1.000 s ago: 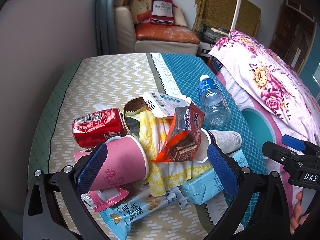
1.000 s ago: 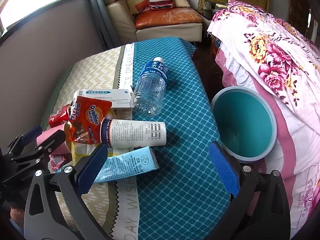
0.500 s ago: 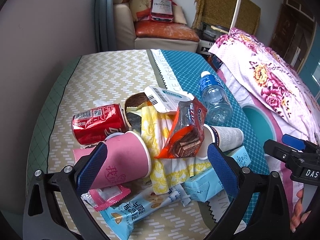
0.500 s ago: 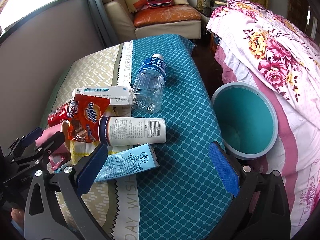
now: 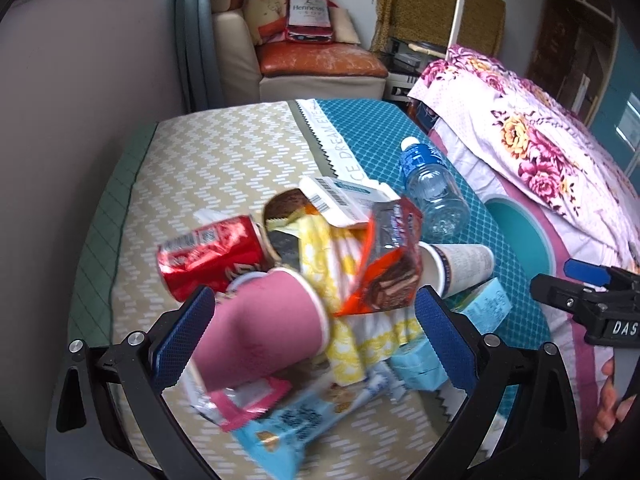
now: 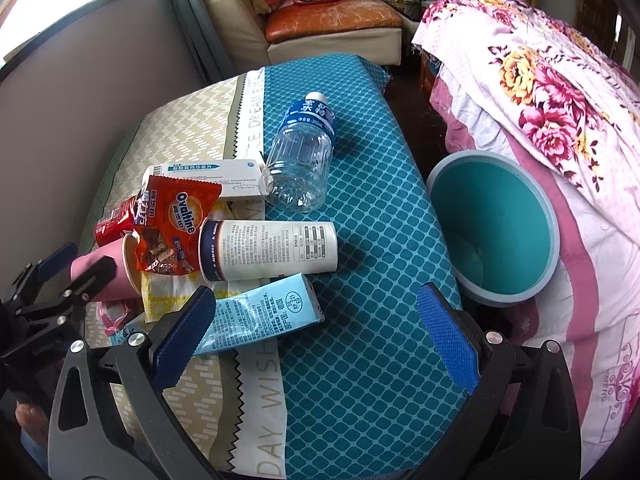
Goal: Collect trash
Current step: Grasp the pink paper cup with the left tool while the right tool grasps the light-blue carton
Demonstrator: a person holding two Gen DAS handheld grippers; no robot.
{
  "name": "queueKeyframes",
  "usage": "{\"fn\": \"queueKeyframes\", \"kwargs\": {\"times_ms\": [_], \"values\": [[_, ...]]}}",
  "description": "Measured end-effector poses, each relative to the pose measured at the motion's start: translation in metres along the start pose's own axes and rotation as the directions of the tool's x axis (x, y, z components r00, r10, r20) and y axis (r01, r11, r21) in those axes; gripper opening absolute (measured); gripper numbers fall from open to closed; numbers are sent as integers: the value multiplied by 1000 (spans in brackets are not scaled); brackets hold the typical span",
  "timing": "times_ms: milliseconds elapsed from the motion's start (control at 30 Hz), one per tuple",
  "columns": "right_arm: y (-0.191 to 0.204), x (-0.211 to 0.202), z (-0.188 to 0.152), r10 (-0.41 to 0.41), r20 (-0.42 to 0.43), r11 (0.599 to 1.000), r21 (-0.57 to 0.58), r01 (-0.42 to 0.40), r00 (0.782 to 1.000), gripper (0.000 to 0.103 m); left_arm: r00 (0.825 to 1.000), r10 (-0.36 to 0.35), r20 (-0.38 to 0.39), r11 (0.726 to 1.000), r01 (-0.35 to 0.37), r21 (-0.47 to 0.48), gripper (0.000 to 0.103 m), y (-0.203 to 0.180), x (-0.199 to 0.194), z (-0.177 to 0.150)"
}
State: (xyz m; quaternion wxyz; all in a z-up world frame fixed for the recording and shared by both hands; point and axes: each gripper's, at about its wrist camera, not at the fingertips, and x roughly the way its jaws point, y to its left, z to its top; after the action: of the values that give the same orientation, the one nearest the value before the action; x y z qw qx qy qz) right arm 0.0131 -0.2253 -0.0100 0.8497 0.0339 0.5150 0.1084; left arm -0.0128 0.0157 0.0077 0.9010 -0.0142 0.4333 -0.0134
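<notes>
Pink cup [image 5: 264, 328] lies between the wide-open, empty left gripper [image 5: 312, 332]; right gripper [image 6: 316, 332], likewise spread, apparently hovers, bin [image 6: 552, 248] at two o'clock.

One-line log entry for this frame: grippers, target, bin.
left gripper: open, around pink cup | right gripper: open, empty | teal bin: nothing seen inside

pink cup [image 5: 264, 328]: its base sat behind the left gripper's blue pad [image 5: 182, 334].
blue snack wrapper [image 5: 296, 420]: print was smeared by motion blur.
red can [image 6: 114, 220]: mostly hidden behind the Ovaltine packet [image 6: 172, 224].
teal bin [image 5: 524, 236]: only a slice showed past the table's right edge.
person's hand [image 5: 610, 408]: cut off at the lower right corner.
</notes>
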Motion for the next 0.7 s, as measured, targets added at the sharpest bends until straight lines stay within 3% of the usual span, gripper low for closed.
{"fn": "queueKeyframes", "kwargs": {"times_ms": [133,300,600,633,700], "values": [[6,14,-3,23,-75,999,37,-20,997,97,1000,-4,-14,999,5,41,100,22,-3,3],[19,42,-10,90,-191,990,125,-67,978,97,997,-41,-58,994,46,101,100,41,3,1],[36,74,-14,129,-249,973,219,-74,960,97,991,-30,-127,956,65,286,98,41,21,-5],[38,76,-16,137,-255,972,223,-80,957,94,990,-33,-138,951,73,302,95,40,23,-4],[41,79,-20,162,-264,968,228,-101,951,78,985,-45,-169,937,101,336,91,36,29,-5]]}}
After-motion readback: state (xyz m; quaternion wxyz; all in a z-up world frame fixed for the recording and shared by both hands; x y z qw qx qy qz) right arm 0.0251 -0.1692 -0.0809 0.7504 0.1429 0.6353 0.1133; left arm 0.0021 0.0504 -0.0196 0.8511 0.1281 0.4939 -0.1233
